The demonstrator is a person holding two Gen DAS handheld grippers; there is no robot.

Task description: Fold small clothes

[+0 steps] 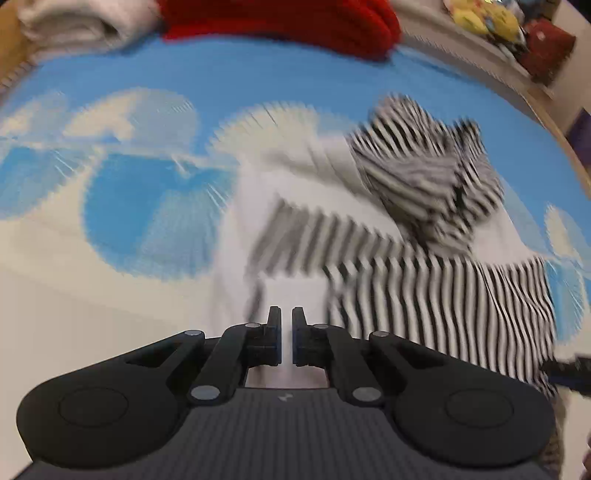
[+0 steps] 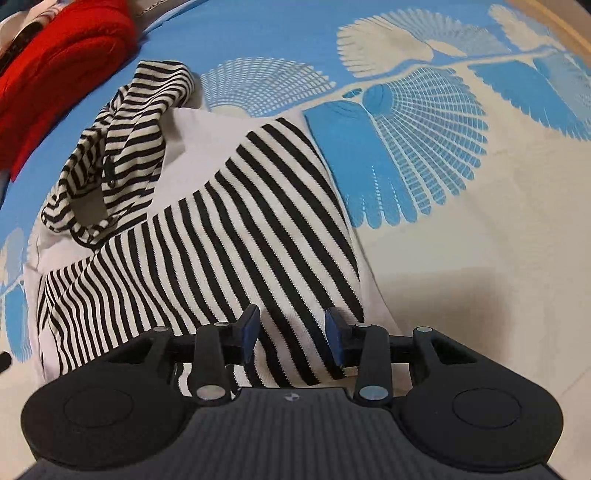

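Note:
A small black-and-white striped garment (image 2: 229, 229) with white panels lies partly folded on the blue and cream patterned bedsheet (image 2: 443, 147). Its crumpled striped hood or sleeve part (image 2: 122, 140) lies bunched at the far left. My right gripper (image 2: 291, 317) hovers over the garment's near striped edge, jaws open, pads not pressing the cloth. In the blurred left wrist view the same garment (image 1: 443, 295) lies to the right. My left gripper (image 1: 286, 314) is over its white part, fingers almost together with nothing seen between them.
A red knitted item (image 1: 280, 18) and a folded white cloth (image 1: 81, 22) lie at the far end of the bed. Soft toys (image 1: 480, 18) sit on a ledge at the far right. The red item (image 2: 62, 48) is close to the garment's bunched part.

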